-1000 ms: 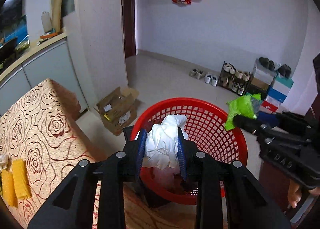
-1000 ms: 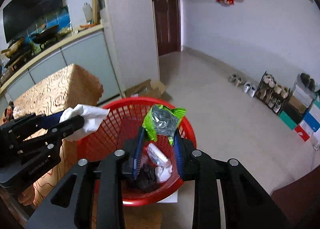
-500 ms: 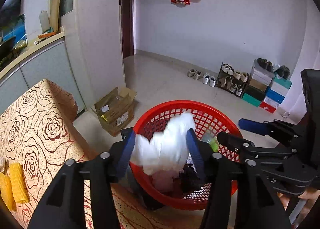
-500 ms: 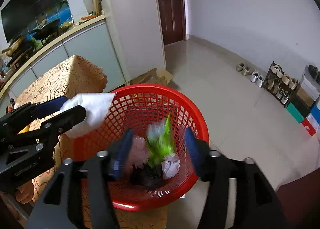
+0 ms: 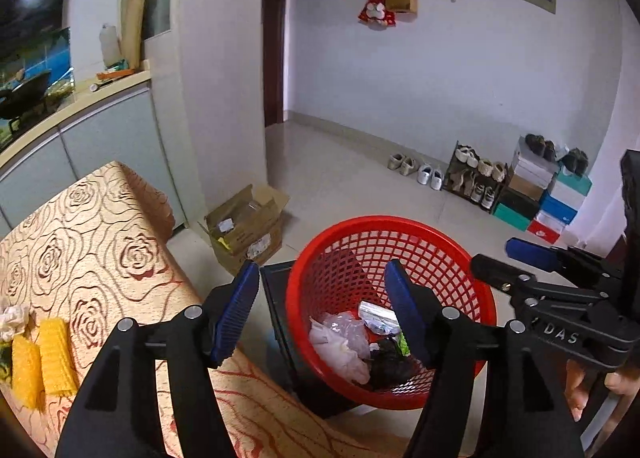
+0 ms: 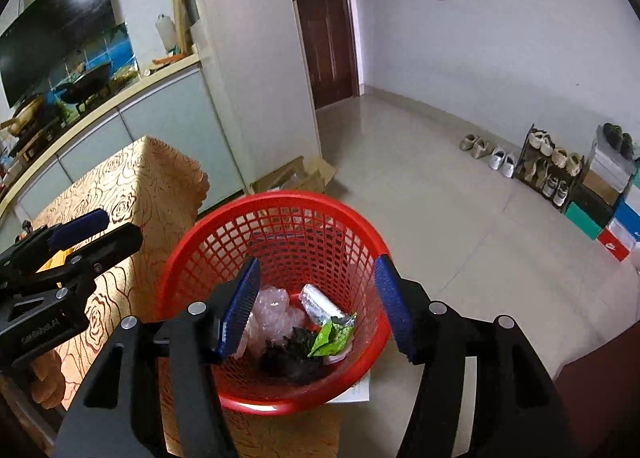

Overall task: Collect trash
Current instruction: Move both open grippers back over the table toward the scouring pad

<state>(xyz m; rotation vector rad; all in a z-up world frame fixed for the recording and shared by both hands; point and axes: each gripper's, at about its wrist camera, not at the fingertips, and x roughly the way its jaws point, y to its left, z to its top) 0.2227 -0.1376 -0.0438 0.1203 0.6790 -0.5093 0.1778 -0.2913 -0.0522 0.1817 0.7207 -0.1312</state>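
Note:
A red mesh basket (image 5: 384, 219) (image 6: 280, 195) stands on a dark stool beside the table. Inside lie a white tissue (image 5: 340, 354), a green wrapper (image 6: 332, 338), a silver packet (image 6: 320, 306), clear plastic and something dark. My left gripper (image 5: 322, 266) hangs above the basket's left rim, its jaws opening with nothing between them; it also shows in the right wrist view (image 6: 120, 223). My right gripper (image 6: 318, 260) hovers over the basket, open and empty, and in the left wrist view it reaches in from the right (image 5: 492, 258).
A table with a rose-patterned cloth (image 5: 100, 238) lies to the left, with two yellow pieces (image 5: 52, 354) and a crumpled scrap (image 5: 12, 322) on it. An open cardboard box (image 5: 248, 225) sits on the floor. A shoe rack (image 5: 476, 177) and shoe boxes line the far wall.
Both grippers opened. The white tissue fell from the left one and the green wrapper from the right one into the basket. The left gripper drew slightly back and up.

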